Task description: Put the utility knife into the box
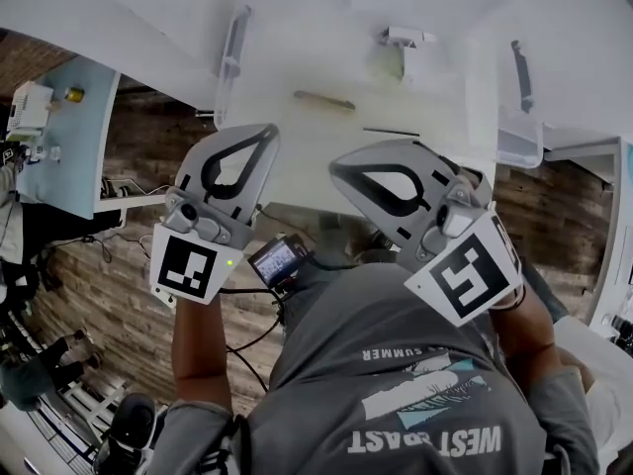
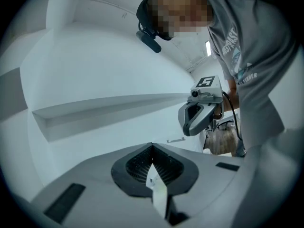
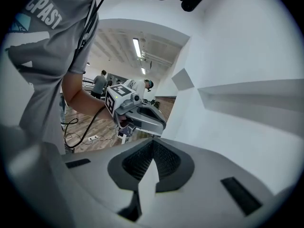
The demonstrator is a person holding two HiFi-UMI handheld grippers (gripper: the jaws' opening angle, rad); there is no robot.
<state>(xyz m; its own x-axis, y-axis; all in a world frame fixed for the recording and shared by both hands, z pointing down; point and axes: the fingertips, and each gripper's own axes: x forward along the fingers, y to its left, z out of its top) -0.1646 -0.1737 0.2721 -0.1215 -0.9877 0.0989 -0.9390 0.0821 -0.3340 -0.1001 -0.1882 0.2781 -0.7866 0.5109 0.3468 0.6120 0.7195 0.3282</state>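
Note:
In the head view a white table [image 1: 148, 18] lies ahead, and on it stands a large translucent box [image 1: 480, 97] with clip handles on its left and right sides. A slim tan object, probably the utility knife [image 1: 323, 101], lies within the box's outline. I cannot tell whether it is inside. Both grippers are raised in front of the person's chest, short of the table. My left gripper [image 1: 267, 132] [image 2: 152, 146] is shut and empty. My right gripper [image 1: 336, 166] [image 3: 153, 141] is also shut on nothing. Each gripper view shows the other gripper against white surfaces.
A small white fitting [image 1: 401, 38] and a thin dark strip [image 1: 391, 132] also show within the box. Wood floor with cables [image 1: 257, 339] lies below. Light blue furniture [image 1: 69, 137] stands at the left, and people [image 3: 99, 82] stand far off in the room.

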